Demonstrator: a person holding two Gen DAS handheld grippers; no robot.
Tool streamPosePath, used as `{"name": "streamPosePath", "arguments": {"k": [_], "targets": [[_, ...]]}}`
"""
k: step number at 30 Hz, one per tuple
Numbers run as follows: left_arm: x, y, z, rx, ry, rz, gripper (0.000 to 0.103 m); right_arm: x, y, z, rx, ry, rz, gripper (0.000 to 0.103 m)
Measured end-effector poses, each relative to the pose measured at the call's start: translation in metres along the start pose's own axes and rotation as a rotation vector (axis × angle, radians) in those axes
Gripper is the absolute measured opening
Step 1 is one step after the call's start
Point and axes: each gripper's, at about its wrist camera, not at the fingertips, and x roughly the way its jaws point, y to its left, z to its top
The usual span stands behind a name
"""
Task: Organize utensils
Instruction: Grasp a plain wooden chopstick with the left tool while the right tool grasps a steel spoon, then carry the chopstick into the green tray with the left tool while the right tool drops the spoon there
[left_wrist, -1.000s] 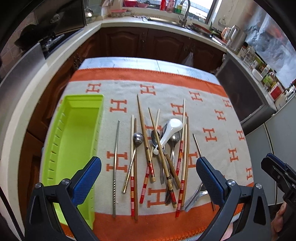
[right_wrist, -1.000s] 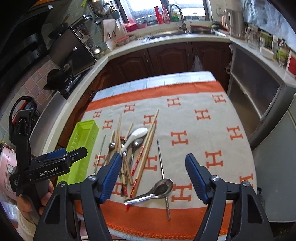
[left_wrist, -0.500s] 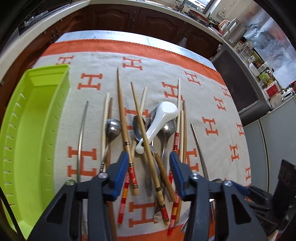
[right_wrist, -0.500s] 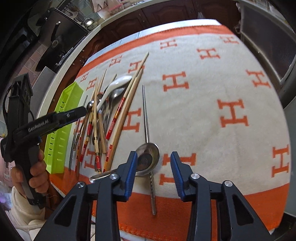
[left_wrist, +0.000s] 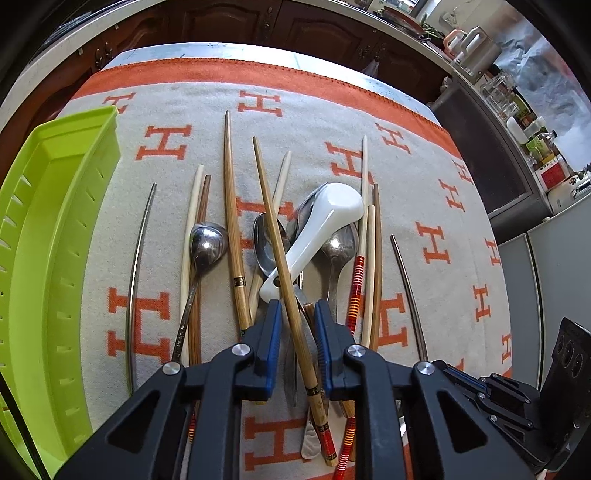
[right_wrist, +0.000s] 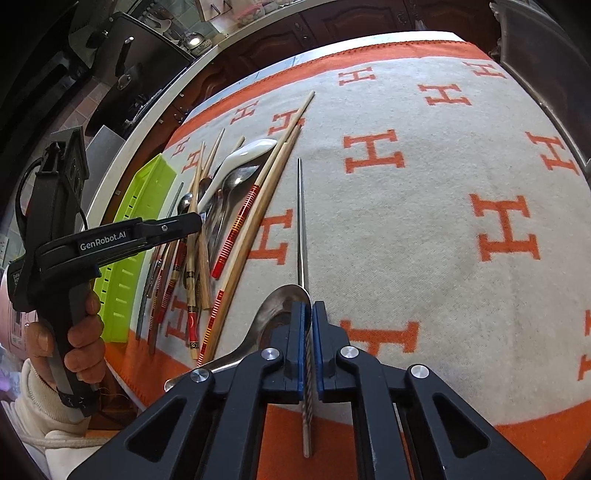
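Note:
A heap of wooden chopsticks, steel spoons and a white ceramic spoon (left_wrist: 332, 210) lies on a beige cloth with orange H marks (left_wrist: 406, 177). My left gripper (left_wrist: 297, 306) is down in the heap. Its jaws are closing around a long bamboo chopstick (left_wrist: 273, 221) that runs between the blue pads, with a small gap still showing on each side. My right gripper (right_wrist: 308, 306) is shut on a thin metal chopstick (right_wrist: 301, 221) lying apart on the cloth. A steel spoon (right_wrist: 280, 306) lies just left of its pads. A lime-green tray (left_wrist: 55, 221) stands at the left.
A second metal chopstick (left_wrist: 138, 266) lies beside the tray, and a third (left_wrist: 406, 288) right of the heap. A hand (right_wrist: 74, 332) holds the left gripper (right_wrist: 184, 221) over the heap. Dark cabinets and a counter with a kettle (left_wrist: 476, 48) ring the table.
Both grippers have come down to the cloth and narrowed from wide open. The left now brackets the bamboo chopstick, and the right has closed onto the metal chopstick.

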Motion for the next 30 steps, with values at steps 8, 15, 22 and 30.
{"name": "streamPosePath", "arguments": {"k": [8, 15, 22, 30], "targets": [[0.005, -0.005, 0.0, 0.009, -0.005, -0.008, 0.01, 0.002, -0.002, 0.003, -0.001, -0.001, 0.02, 0.004], [0.002, -0.003, -0.001, 0.021, -0.053, 0.023, 0.006, -0.002, 0.002, 0.003, -0.016, -0.031, 0.04, 0.003], [-0.012, 0.006, -0.006, 0.016, -0.059, 0.014, 0.005, -0.023, 0.013, 0.006, -0.044, -0.087, 0.041, 0.002], [-0.063, 0.017, -0.018, 0.029, -0.138, -0.008, 0.004, -0.05, 0.037, 0.01, -0.088, -0.135, 0.029, 0.002]]}}
